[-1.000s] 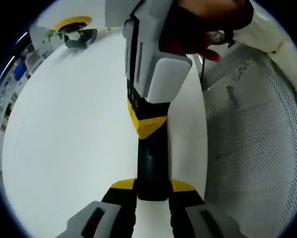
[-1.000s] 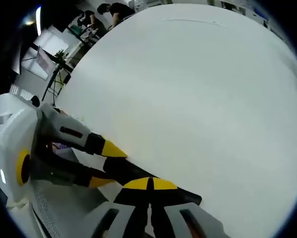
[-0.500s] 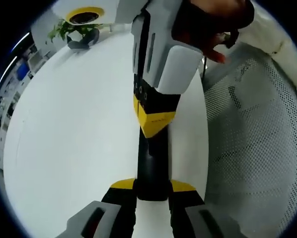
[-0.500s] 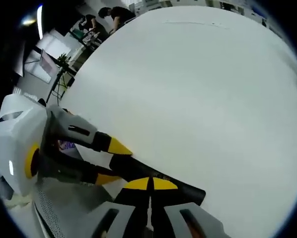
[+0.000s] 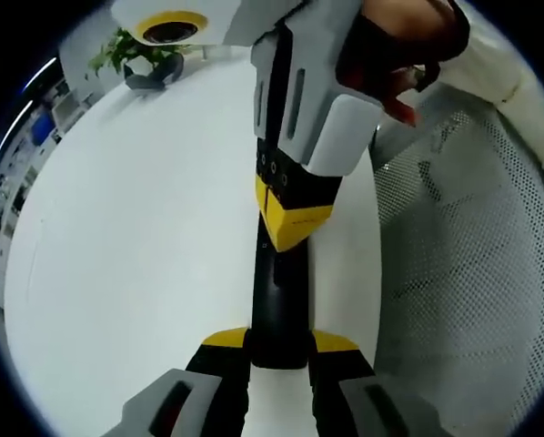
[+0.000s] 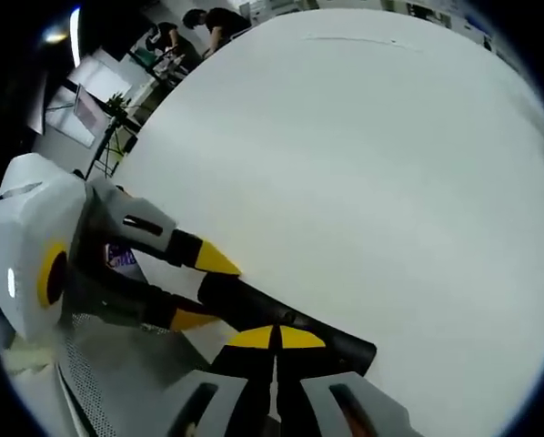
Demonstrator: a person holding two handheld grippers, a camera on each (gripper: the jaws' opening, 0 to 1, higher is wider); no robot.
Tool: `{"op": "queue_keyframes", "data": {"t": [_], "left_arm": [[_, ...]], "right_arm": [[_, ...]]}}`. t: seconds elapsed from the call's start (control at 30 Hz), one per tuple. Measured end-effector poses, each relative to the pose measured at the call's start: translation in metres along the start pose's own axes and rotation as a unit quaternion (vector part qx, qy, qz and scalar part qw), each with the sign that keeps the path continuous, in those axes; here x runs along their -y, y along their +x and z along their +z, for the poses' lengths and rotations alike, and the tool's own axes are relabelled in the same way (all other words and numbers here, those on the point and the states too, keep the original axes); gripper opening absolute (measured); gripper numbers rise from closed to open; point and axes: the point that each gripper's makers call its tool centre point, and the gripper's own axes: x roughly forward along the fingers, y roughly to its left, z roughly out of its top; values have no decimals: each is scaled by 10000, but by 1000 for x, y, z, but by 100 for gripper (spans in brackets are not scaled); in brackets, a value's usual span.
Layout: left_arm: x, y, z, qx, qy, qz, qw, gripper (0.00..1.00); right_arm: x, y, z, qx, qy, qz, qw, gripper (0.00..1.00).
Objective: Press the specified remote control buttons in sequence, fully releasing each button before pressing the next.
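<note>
In the left gripper view, my left gripper (image 5: pixel 279 350) clamps a black remote control (image 5: pixel 278 300) at lower centre over the white bench (image 5: pixel 136 228); my right gripper (image 5: pixel 295 214) touches its far end, apparently closed.

In the right gripper view, the remote sits bottom centre.

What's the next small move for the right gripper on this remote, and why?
Probably lift the right gripper straight off the remote before going for another button. Its shut yellow tip appears to sit against the remote's face, which the left gripper clamps over the white table. Whether a button is pressed in is too small to tell.
</note>
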Motion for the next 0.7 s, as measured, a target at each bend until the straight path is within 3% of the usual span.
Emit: {"op": "queue_keyframes", "data": {"t": [0.17,0.4,0.47,0.6,0.7], "left_arm": [[0,0,0,44,-34,-51,10000,22],[0,0,0,15,-23,-59,10000,22],[0,0,0,19,-29,-65,10000,22],[0,-1,0,68,-43,-59,10000,22],[0,-1,0,80,-64,-62,9999,22]], "right_arm": [[-1,2,0,-78,-255,-161,9995,0],[1,3,1,-118,-79,-14,9999,0],[-1,3,0,-114,-208,-24,9997,0],[-2,1,-2,-5,-242,-128,9996,0],[-2,-1,-1,190,-42,-53,9998,0]]}}
